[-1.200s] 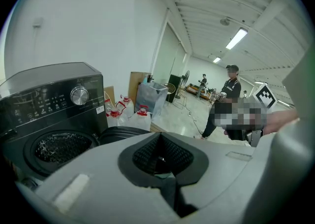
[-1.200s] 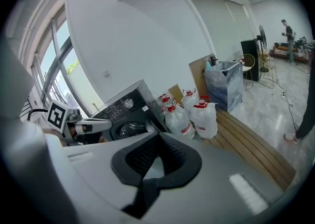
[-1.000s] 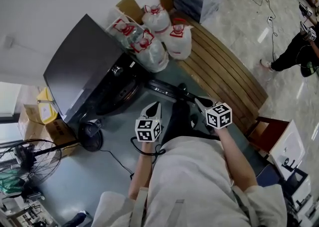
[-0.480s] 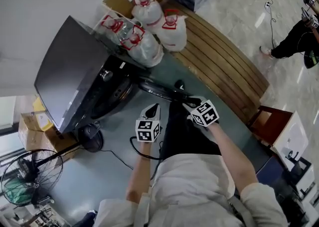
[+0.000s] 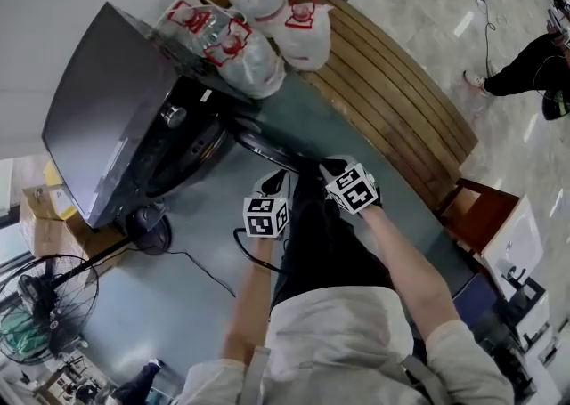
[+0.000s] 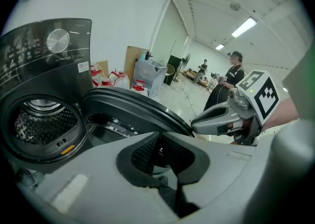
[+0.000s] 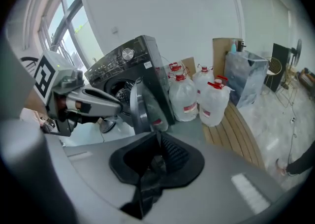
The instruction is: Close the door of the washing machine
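**Head view:** the washing machine [image 5: 107, 127] door [image 5: 267, 147] is swung wide open and sticks out toward the person. So none of the closing is done yet, and the whole push-it-shut bit is left. Both tools are down low, right by it. The door's free edge lies just ahead of the left hand-held gripper [image 5: 274, 184] and just off the tip of the right hand-held gripper [image 5: 329, 168]. From up here I can't tell if either one touches.

**Left gripper view:** the drum [image 6: 44, 124] shows ahead and to the left of the jaws, and the door's dark rim arcs right in front of them. The jaws have just been cracking open a hair but look as good as pressed together, with nothing between them (no contact with the door that I can see). The right one's tip comes in from the right, just at the rim.

**Right gripper view:** the door is edge-on straight ahead of the jaws, with water jugs [image 7: 185, 101] beyond it to the right. These jaws have just been closing, and they look together and empty.
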### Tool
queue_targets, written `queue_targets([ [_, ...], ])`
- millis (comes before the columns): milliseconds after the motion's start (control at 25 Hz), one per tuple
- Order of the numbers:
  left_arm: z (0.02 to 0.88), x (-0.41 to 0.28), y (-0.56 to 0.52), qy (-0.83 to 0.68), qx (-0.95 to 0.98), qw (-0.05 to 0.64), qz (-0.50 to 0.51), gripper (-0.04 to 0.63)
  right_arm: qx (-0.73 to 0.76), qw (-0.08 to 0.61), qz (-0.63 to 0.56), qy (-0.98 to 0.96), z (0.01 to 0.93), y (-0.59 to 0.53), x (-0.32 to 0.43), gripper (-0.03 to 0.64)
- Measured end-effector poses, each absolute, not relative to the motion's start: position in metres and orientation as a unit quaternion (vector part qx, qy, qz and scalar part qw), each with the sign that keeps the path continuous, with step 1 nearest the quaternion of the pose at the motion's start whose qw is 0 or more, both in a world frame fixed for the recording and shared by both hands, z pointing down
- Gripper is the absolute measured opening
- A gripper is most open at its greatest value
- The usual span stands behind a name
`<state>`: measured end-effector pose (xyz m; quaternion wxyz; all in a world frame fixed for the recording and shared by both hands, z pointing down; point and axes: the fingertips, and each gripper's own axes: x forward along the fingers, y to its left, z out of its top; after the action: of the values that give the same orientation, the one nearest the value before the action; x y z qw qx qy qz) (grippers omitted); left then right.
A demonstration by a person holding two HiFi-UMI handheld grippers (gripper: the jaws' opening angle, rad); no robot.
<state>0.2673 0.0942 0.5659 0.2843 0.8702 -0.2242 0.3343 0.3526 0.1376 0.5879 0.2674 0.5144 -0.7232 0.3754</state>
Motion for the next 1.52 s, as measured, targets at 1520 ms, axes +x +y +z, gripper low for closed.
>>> queue_targets([
  [1520,0.580,0.164,0.118,-0.285,0.829,0.429,0.217,0.265,0.418,0.246,0.461,-0.743,0.612,0.174,0.188,-0.002],
])
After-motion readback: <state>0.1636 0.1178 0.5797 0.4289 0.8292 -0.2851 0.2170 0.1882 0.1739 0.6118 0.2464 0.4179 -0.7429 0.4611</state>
